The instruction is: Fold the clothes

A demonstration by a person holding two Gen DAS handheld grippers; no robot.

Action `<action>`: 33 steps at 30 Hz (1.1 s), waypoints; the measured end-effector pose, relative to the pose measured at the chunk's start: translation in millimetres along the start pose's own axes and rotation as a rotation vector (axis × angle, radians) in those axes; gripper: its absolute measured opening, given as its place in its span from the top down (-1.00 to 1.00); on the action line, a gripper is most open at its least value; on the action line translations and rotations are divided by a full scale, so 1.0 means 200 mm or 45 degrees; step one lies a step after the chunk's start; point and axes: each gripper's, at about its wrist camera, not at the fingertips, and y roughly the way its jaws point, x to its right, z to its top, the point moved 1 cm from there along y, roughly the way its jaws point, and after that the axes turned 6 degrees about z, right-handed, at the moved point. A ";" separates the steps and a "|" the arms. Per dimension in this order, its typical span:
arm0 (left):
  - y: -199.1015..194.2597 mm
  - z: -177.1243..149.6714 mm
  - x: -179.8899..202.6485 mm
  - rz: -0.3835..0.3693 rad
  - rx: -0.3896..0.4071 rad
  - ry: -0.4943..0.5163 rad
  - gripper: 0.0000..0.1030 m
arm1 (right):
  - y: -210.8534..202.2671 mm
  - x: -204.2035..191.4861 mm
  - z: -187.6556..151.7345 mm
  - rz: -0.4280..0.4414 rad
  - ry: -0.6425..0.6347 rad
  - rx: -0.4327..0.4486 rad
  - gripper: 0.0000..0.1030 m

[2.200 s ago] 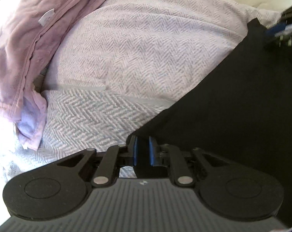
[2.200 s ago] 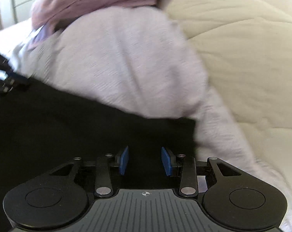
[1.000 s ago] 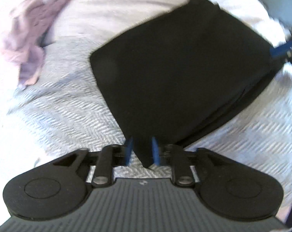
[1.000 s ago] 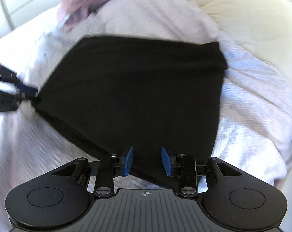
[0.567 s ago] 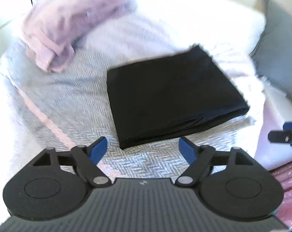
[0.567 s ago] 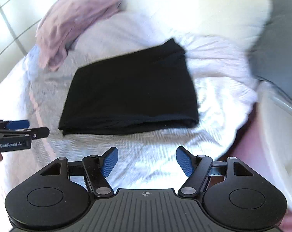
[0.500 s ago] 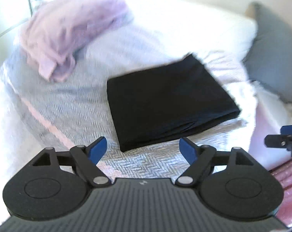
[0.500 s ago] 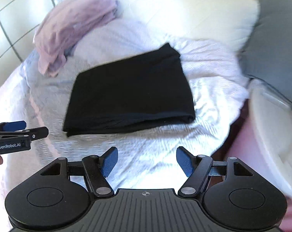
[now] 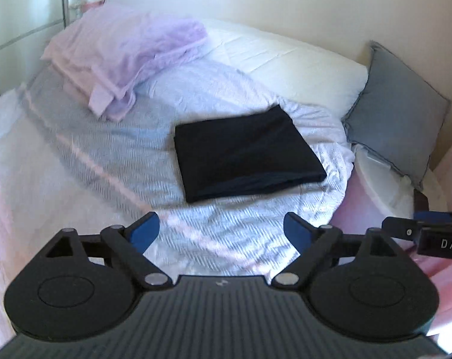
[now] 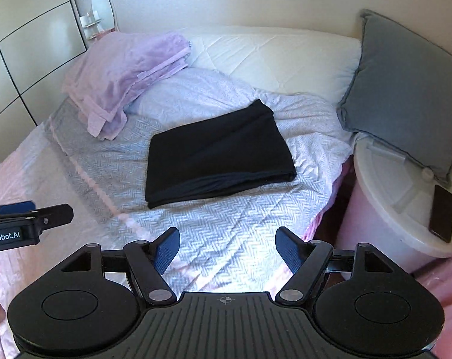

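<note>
The black cloth (image 9: 247, 152) is seen folded flat on the bed (image 9: 76, 155), ahead of both fingers; the left gripper (image 9: 221, 230) and right gripper (image 10: 227, 248) have just been opened wide, with nothing held.

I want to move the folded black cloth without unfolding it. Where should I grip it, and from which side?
Probably the near edge of the black cloth, where the stacked layers show. Come in low from the front with the open right gripper, pinching all layers together.

Black tool (image 9: 221, 229) w/ blue pads (image 9: 143, 233), silver screws.
</note>
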 end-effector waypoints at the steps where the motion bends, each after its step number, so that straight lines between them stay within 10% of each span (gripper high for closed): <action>1: -0.01 -0.01 0.00 0.005 -0.016 -0.009 -0.71 | -0.01 -0.01 0.00 0.003 -0.004 -0.008 -0.44; 33: -0.05 -0.05 0.10 0.050 0.026 -0.007 -0.76 | -0.08 -0.11 0.01 0.009 -0.205 0.025 -0.45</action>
